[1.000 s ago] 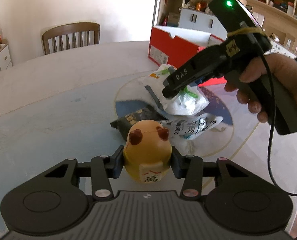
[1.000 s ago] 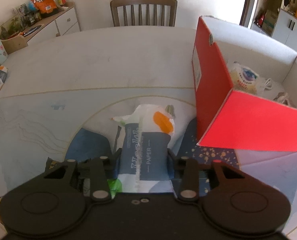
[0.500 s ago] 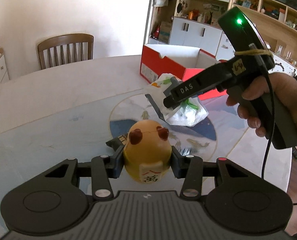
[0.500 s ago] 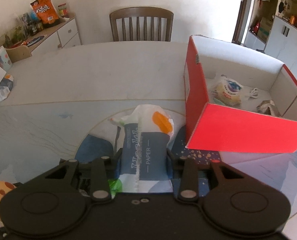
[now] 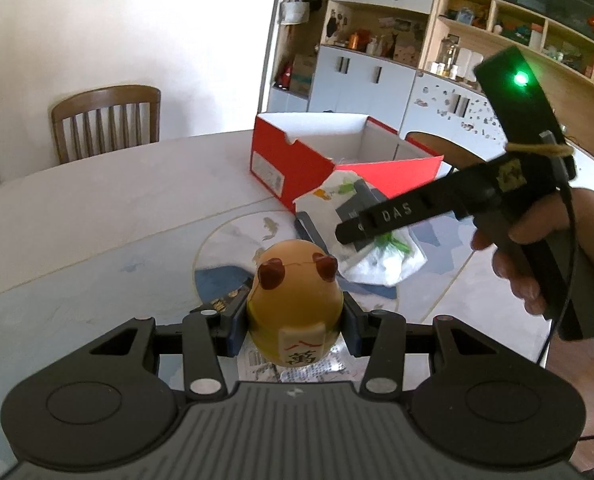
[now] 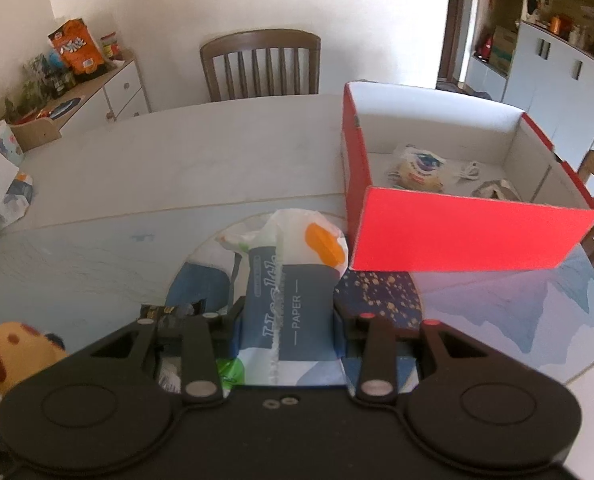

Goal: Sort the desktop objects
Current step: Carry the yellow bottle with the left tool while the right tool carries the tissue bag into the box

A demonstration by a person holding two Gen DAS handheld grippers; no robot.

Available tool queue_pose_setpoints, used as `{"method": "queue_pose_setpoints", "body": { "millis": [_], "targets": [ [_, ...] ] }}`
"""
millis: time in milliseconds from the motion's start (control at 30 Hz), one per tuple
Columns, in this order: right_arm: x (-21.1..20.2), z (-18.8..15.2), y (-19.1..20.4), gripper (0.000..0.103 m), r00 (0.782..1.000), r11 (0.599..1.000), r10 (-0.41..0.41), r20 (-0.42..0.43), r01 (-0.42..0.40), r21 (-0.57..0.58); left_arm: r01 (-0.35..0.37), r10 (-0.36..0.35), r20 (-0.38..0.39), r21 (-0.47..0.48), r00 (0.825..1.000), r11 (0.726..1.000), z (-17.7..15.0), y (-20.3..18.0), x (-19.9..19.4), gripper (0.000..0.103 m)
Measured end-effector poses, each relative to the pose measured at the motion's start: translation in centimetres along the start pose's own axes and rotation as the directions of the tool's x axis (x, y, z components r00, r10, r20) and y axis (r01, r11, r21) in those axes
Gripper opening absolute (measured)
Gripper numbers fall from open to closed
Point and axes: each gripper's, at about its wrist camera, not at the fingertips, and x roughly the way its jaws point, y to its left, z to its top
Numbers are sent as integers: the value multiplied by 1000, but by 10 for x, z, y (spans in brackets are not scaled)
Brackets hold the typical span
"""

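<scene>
My left gripper (image 5: 295, 324) is shut on a yellow egg-shaped toy (image 5: 295, 304) with two dark red spots and a label, held above the table. In the right wrist view the same toy (image 6: 13, 354) shows at the lower left. My right gripper (image 6: 287, 320) is shut on a blue and white pack of paper tissues (image 6: 287, 284) and carries it off the table. The pack (image 5: 381, 256) hangs under the right gripper, held by a hand (image 5: 553, 252). An open red shoebox (image 6: 449, 236) stands just right of the pack, and the box (image 5: 297, 164) lies beyond the toy.
Inside the shoebox lie a round snack packet (image 6: 417, 168), a white cord (image 6: 469, 170) and another small item. A dark packet (image 6: 169, 312) and a printed wrapper (image 5: 297, 368) lie on the table (image 6: 177, 168). A wooden chair (image 6: 261, 66) stands behind it.
Both grippers have risen with their loads. The tissue pack left the table and moved toward the red box, whose inside now shows.
</scene>
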Motion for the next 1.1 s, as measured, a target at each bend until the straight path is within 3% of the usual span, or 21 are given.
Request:
{"method": "queue_pose_setpoints", "body": {
  "millis": [467, 1100],
  "targets": [
    [-44, -10, -24, 38, 998, 997, -15, 60, 11, 75, 32, -34, 28, 72, 999, 997, 33, -30, 14, 45],
    [-48, 33, -132, 39, 995, 997, 62, 78, -65, 35, -59, 58, 56, 19, 997, 998, 107, -93, 98, 45]
  ]
}}
